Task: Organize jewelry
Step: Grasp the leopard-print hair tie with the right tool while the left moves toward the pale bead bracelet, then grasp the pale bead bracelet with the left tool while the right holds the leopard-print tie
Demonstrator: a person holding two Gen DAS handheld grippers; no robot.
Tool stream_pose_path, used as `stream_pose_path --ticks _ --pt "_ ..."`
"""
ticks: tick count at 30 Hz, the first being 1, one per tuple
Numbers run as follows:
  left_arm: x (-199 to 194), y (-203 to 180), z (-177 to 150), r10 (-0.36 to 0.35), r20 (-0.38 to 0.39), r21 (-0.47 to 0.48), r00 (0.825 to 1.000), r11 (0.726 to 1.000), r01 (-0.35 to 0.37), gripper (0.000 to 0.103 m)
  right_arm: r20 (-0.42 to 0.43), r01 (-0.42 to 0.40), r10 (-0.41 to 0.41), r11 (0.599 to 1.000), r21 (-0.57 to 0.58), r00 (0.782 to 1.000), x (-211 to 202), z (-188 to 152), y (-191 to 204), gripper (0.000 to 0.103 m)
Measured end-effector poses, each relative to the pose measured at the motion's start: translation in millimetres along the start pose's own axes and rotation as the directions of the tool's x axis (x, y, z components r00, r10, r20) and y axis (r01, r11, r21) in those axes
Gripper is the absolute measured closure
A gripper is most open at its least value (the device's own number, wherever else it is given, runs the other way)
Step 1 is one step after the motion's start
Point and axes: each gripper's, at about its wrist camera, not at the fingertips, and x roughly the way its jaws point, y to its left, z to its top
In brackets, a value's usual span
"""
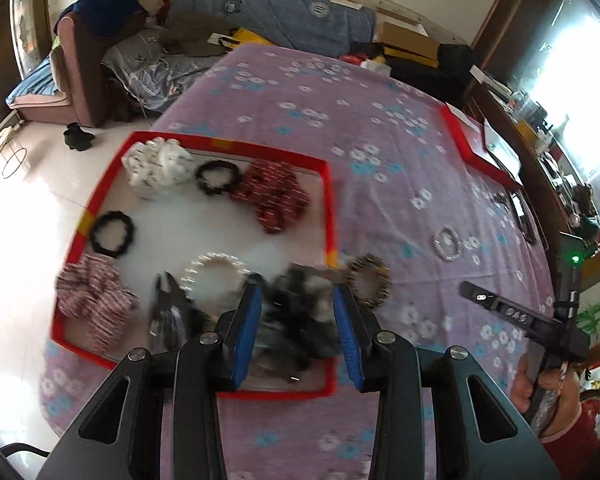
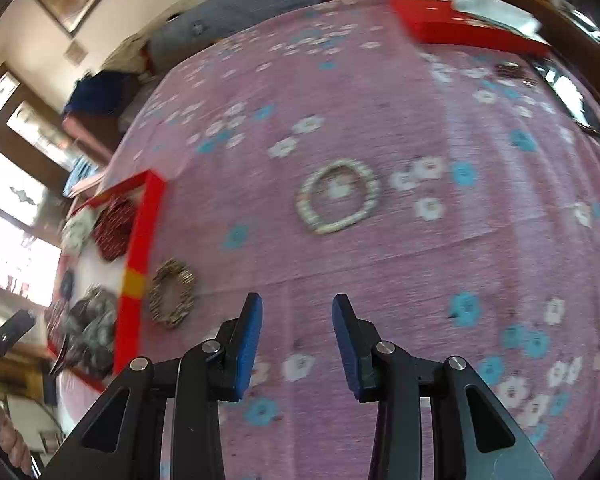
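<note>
Jaws of the left gripper (image 1: 297,292) stand partly apart with nothing between the pads; it hangs over the near right corner of the red-rimmed tray (image 1: 328,200), above a dark patterned scrunchie (image 1: 300,320). Judgement: a piece has likely just been dropped there.

Tray contents: white scrunchie (image 1: 156,168), black beaded bracelet (image 1: 218,176), red scrunchie (image 1: 272,196), second black bracelet (image 1: 112,234), striped scrunchie (image 1: 96,304), pearl bracelet (image 1: 216,276). All gathered on one tray, so sorting is well along.

Right gripper (image 2: 297,300) is likewise partly open and empty, pointed down at bare floral tablecloth (image 2: 380,280).

Still loose on the cloth: a brown beaded bracelet (image 2: 171,293) just outside the tray's right rim, and a pale beaded bracelet (image 2: 338,196) further toward the table's middle, ahead of the right gripper. Probably its next pick.

Motion blur hides bead detail.
</note>
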Motion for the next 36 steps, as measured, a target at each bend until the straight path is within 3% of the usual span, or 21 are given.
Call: stream_pose_path --ticks 7,12,16,20,25,31,36 --pt "-11 -2 -5 0.049 0.008 0.003 0.999 0.999 -0.049 0.067 -0.026 -0.073 0.07 0.982 -0.174 0.997 38 1 72 0.063" --pt "-19 15 -9 0.081 0.01 -0.023 0.997 0.997 -0.08 0.067 -0.051 -0.022 0.01 0.972 -0.232 0.999 66 -2 96 0.063" --pt "-17 24 -8 0.084 0.009 -0.044 0.996 0.996 -0.084 0.067 -0.017 0.095 -0.106 0.94 -0.327 0.994 66 -9 105 0.094" --pt "-11 22 -4 0.056 -0.001 -0.048 0.998 0.997 -0.056 0.067 -0.025 0.141 -0.158 0.934 -0.329 0.987 55 -16 85 0.096" --pt "5 -4 0 0.005 -0.029 0.008 1.0 1.0 -0.005 0.067 -0.023 0.2 -0.212 0.949 -0.243 0.977 28 -24 35 0.096" --pt "34 -58 0 -0.071 -0.089 0.108 0.993 0.991 0.081 0.067 0.005 0.281 -0.282 0.955 -0.096 0.959 4 -17 -27 0.096" --pt "76 -112 9 -0.105 -0.122 0.188 0.987 0.974 0.127 0.067 0.008 0.287 -0.287 0.957 -0.034 0.958 -10 -22 -58 0.096"
